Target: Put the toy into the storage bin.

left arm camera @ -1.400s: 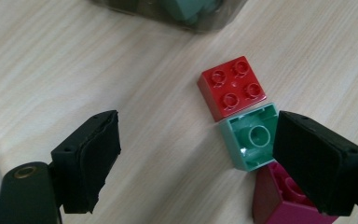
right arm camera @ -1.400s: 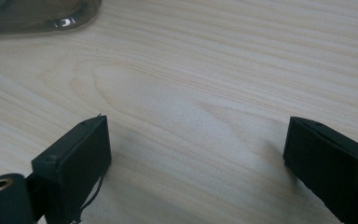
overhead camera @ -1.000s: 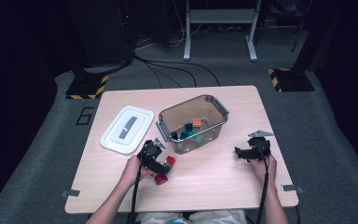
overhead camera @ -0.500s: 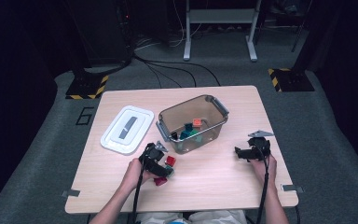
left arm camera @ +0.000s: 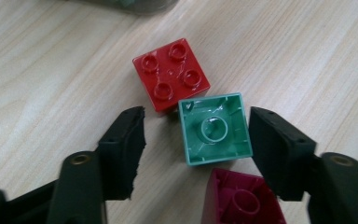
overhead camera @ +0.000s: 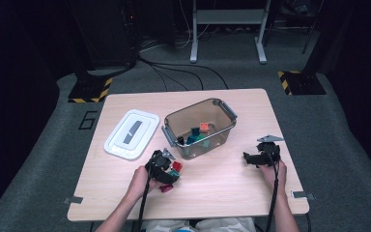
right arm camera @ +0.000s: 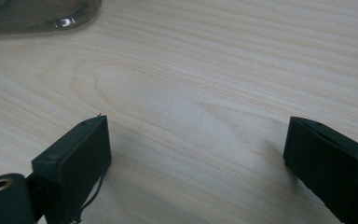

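Three toy bricks lie on the wooden table in front of the bin. In the left gripper view a red brick (left arm camera: 171,74) sits studs up, a green brick (left arm camera: 214,129) lies hollow side up, and a dark pink brick (left arm camera: 244,198) lies hollow side up at the bottom edge. My left gripper (left arm camera: 196,135) is open, its jaws on either side of the green brick; the right jaw is close to it, the left one apart. In the high view the left gripper (overhead camera: 163,166) hovers by the red brick (overhead camera: 177,167). My right gripper (overhead camera: 252,158) (right arm camera: 196,135) stands open over bare wood.
A clear plastic bin (overhead camera: 222,108) with several coloured bricks inside stands mid-table, just beyond the left gripper; its corner (right arm camera: 37,14) shows in the right gripper view. Its white lid (overhead camera: 131,133) lies to the left. The table's front edge (overhead camera: 188,215) is near the person's forearms.
The left hand and gripper have shifted very slightly beside the bricks. The right gripper has stayed put.
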A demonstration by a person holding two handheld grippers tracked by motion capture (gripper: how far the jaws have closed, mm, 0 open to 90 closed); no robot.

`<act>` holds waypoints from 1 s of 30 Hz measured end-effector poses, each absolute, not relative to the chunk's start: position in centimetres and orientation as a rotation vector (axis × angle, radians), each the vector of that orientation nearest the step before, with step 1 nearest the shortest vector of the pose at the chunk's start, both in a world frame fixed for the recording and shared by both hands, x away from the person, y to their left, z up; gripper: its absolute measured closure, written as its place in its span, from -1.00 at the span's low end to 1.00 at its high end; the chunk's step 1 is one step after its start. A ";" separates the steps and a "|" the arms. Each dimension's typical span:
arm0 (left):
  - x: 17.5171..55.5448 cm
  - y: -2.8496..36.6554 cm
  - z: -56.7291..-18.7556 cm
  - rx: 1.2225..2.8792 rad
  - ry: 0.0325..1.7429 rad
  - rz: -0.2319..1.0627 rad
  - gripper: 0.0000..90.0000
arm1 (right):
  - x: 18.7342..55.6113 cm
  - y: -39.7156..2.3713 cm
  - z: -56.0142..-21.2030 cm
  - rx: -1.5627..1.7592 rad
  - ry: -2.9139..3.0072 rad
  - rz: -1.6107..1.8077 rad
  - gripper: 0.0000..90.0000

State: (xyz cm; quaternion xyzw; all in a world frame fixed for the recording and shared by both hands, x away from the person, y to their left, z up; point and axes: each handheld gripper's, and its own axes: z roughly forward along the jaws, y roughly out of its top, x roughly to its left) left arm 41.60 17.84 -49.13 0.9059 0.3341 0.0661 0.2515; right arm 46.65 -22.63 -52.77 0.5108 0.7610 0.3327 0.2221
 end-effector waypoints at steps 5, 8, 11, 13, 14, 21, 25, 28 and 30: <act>41.8 18.4 -49.4 2.461 0.923 0.190 0.13 | 46.6 -22.6 -52.8 1.411 2.103 0.918 -0.85; 41.9 18.7 -49.7 2.468 0.925 0.193 0.26 | 46.6 -22.6 -52.8 1.411 2.103 0.918 -0.85; 41.9 19.0 -49.7 2.460 0.929 0.195 0.30 | 46.6 -22.6 -52.8 1.411 2.102 0.918 -0.85; 42.0 19.2 -49.7 2.454 0.933 0.197 0.30 | 46.6 -22.6 -52.8 1.411 2.103 0.918 -0.85; 42.0 19.4 -49.7 2.457 0.935 0.198 0.30 | 46.6 -22.6 -52.8 1.411 2.103 0.918 -0.85; 42.1 20.7 -48.9 2.423 0.956 0.216 0.31 | 46.6 -22.6 -52.8 1.411 2.103 0.919 -0.85; 42.2 21.6 -48.2 2.409 0.968 0.228 0.31 | 46.6 -22.6 -52.8 1.411 2.102 0.918 -0.85; 42.3 22.2 -47.3 2.400 0.968 0.244 0.31 | 46.6 -22.6 -52.8 1.411 2.102 0.919 -0.85; 42.4 22.4 -46.8 2.388 0.971 0.254 0.31 | 46.6 -22.6 -52.8 1.410 2.103 0.919 -0.85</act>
